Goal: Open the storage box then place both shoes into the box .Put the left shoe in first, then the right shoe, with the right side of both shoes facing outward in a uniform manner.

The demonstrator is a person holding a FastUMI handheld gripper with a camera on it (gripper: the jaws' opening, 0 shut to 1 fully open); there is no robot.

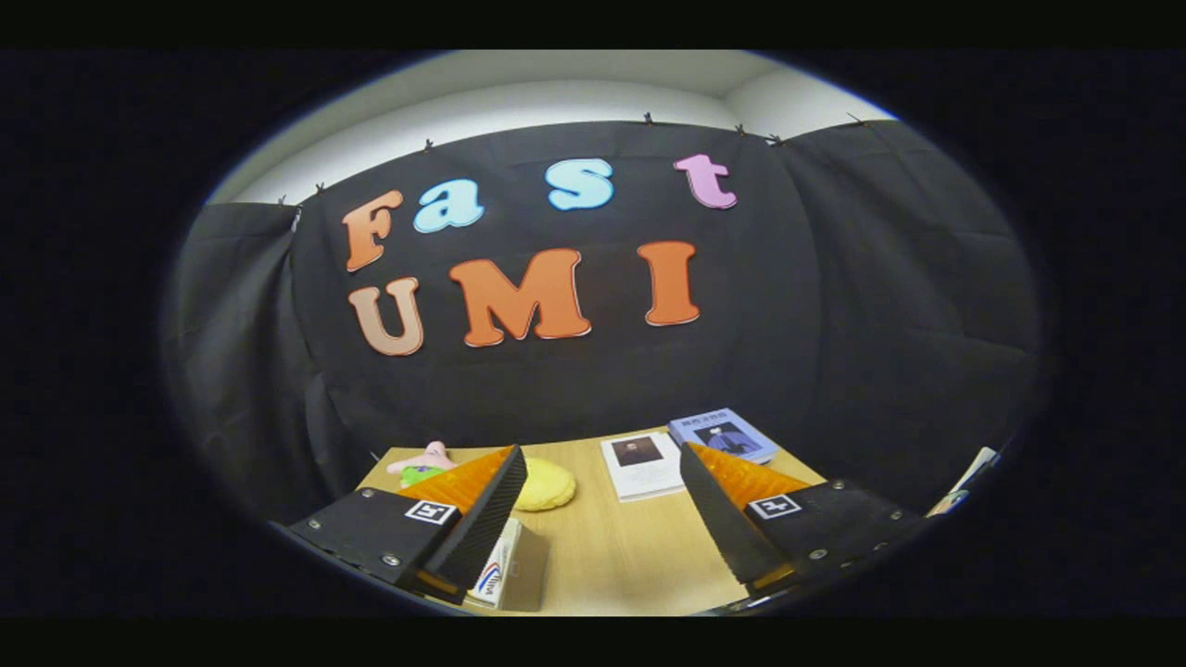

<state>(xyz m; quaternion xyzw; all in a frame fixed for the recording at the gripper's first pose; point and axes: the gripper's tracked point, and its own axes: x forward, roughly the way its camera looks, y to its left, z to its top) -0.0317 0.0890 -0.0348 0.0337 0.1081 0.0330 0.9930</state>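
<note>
My gripper [602,468] stands open above a wooden table [621,556], its two fingers spread wide with nothing between them. The left finger [482,505] partly covers a small carton [505,570] lying on the table just under it. The right finger [732,509] reaches over the table's near right part.
Beyond the fingers lie a yellow round cushion-like thing [547,484], a white book [642,465] and a blue book [725,434]. A pink star-shaped plush toy [424,460] sits at the table's far left corner. Black cloth walls close in the table behind.
</note>
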